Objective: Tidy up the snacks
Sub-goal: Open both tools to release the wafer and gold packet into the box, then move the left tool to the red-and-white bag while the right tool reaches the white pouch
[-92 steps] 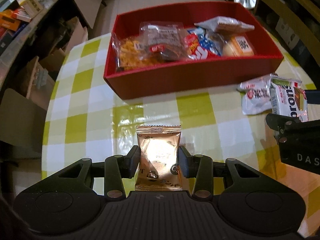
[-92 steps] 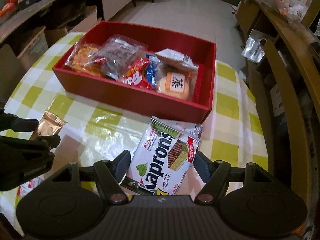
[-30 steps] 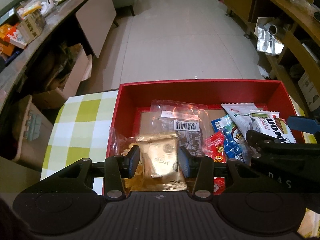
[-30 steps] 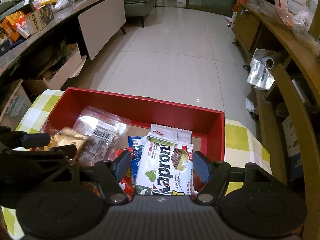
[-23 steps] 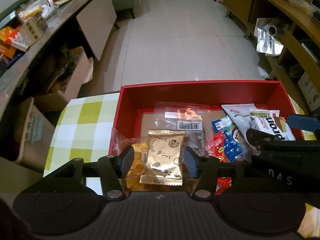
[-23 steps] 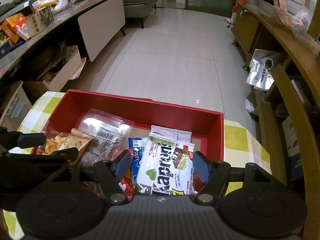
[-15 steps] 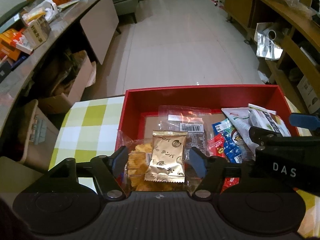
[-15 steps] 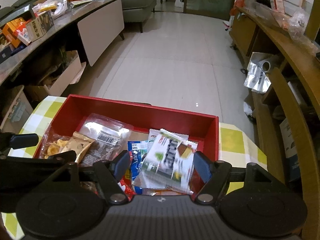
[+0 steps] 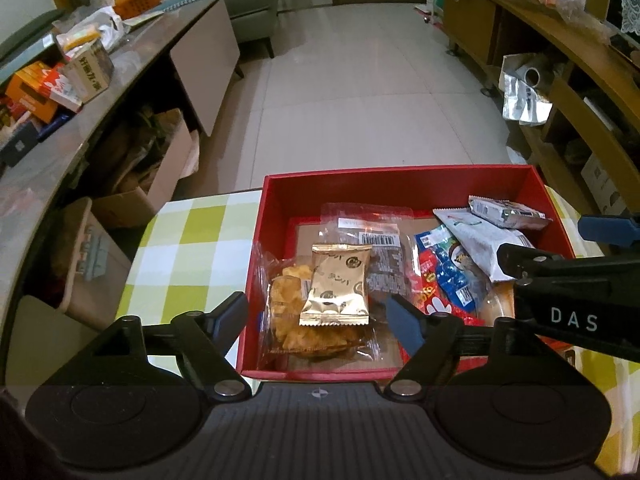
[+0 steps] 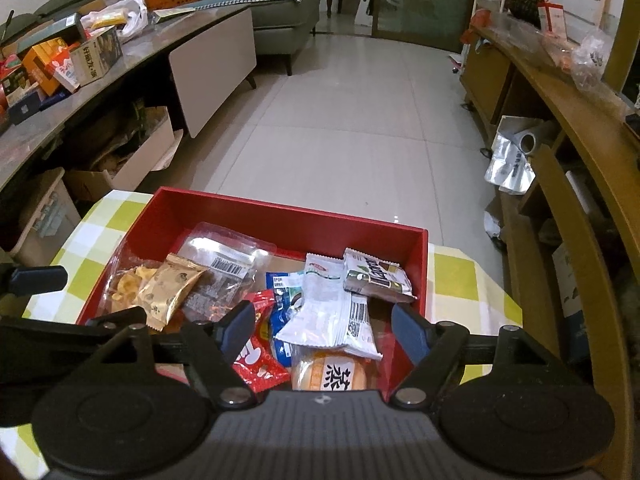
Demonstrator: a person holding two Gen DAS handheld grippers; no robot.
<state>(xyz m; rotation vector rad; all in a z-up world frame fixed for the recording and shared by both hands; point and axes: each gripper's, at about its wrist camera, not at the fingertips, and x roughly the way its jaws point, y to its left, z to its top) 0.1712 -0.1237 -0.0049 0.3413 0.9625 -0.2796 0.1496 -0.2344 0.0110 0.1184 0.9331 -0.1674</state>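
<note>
A red box (image 9: 396, 179) (image 10: 288, 216) on the green-checked tablecloth holds several snack packs. The gold packet (image 9: 338, 286) (image 10: 170, 286) lies loose on a clear bag of chips (image 9: 286, 312) at the box's left. The wafer pack (image 10: 374, 276) (image 9: 506, 212) rests against the right wall, on a white packet (image 10: 332, 312). My left gripper (image 9: 318, 312) hovers above the gold packet, its jaws opening and touching nothing. My right gripper (image 10: 324, 326) hovers over the right half, jaws opening, nothing pressed between them.
A red-and-blue candy pack (image 10: 260, 354) and a round bun (image 10: 332, 374) lie low in the box. Tablecloth (image 9: 188, 240) shows to the left of the box. Beyond the table edge is tiled floor (image 10: 344, 148), with cluttered counters on both sides.
Both grippers let go: the gold packet dropped onto the chips bag, the wafer pack fell against the right wall. Both sets of jaws spread wider and both hands lifted back a little.
</note>
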